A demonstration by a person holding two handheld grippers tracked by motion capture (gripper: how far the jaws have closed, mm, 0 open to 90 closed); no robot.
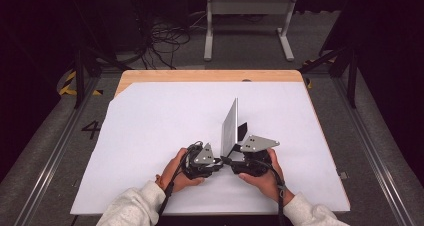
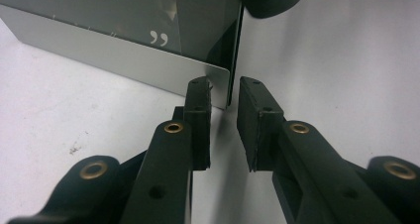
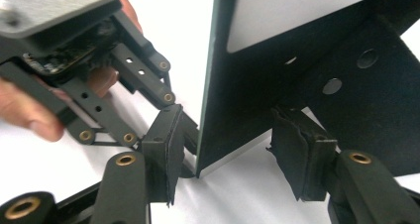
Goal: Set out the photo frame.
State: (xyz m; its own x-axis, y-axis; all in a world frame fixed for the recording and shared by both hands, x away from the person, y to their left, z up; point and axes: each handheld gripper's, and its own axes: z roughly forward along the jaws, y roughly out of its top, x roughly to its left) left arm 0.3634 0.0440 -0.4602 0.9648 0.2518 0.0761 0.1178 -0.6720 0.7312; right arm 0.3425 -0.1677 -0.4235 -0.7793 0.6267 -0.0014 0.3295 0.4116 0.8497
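A silver-rimmed picture frame (image 1: 230, 126) stands upright on the white sheet, propped by a black back stand (image 1: 242, 131). My left gripper (image 1: 223, 161) comes in from the left and is shut on the frame's near bottom corner. In the left gripper view the jaws (image 2: 225, 92) pinch that corner of the frame (image 2: 124, 60). My right gripper (image 1: 233, 162) comes in from the right. In the right gripper view it (image 3: 230, 135) is open: its pads flank the frame's dark back (image 3: 257, 85) and stand (image 3: 356, 100) without pressing them.
The white sheet (image 1: 150, 136) covers a wooden table (image 1: 210, 76). Both hands sit close to the front edge. Behind the table, on the floor, lie loose cables (image 1: 165, 41) and a white metal support (image 1: 247, 8). Dark rails run along both sides.
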